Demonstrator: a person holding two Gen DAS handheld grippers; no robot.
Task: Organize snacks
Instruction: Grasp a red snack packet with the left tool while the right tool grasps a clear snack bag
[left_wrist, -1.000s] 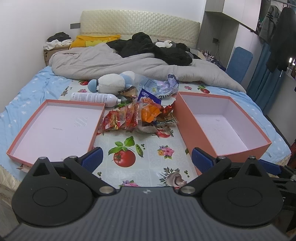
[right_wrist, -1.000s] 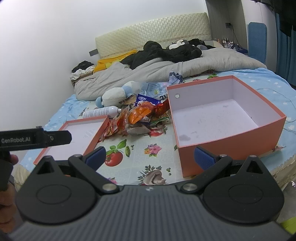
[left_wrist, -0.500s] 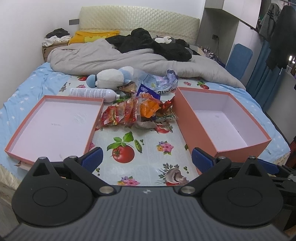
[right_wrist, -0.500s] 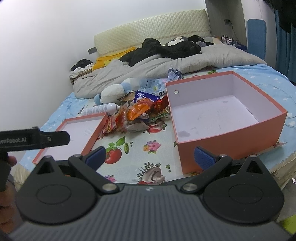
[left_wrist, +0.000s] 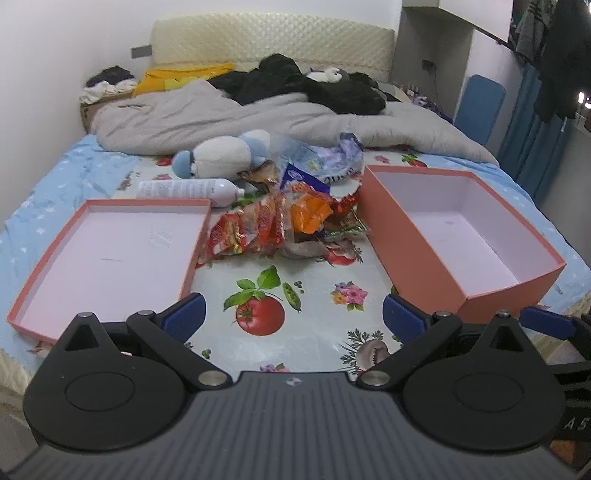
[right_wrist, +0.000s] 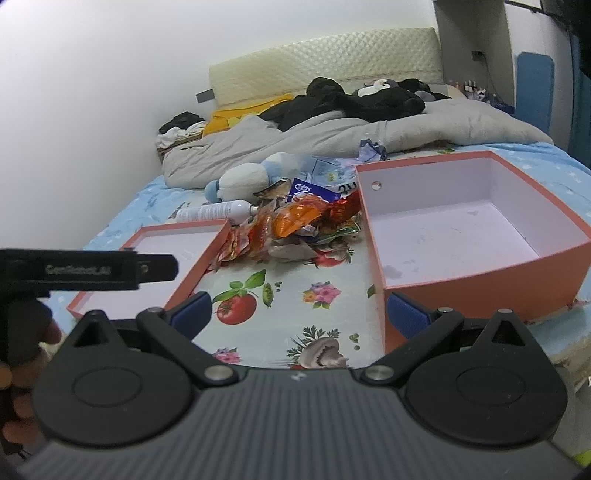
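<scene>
While both tools sit back at the near edge of the bed, nothing is yet grasped: the left tool (left_wrist: 291, 317) has its blue-padded fingers spread wide with only the printed cloth (left_wrist: 314, 280) between them, and the right tool (right_wrist: 299, 317) is likewise spread and empty. Snack pile (left_wrist: 280, 225) lies well ahead of the left tool, roughly centred between its fingers; from the right tool it sits ahead and a little to the left. Packets are heaped, crinkled foil in red and orange, overlapping one another, so single items are hard to tell apart. Deep orange box (left_wrist: 461, 236) stands ahead and right of the left tool, its near corner just beside the right finger; shallow orange lid (left_wrist: 110, 251) lies ahead and left, open side up. Both are empty and flank the pile, which reads as a deliberate layout: short carry from heap to either container. Judgement: sorting has not begun, and the wide spread suits a first reach into the heap. White bottle (left_wrist: 188, 190) and a plush toy (left_wrist: 221, 153) lie beyond the pile, touching or nearly touching its far edge; these are not snacks and probably should stay out. Crumpled blue-and-clear wrapper (left_wrist: 321, 158) rests farther back. Person's hand (right_wrist: 22, 354) is visible at far left of the right tool's view, gripping the other handle.
</scene>
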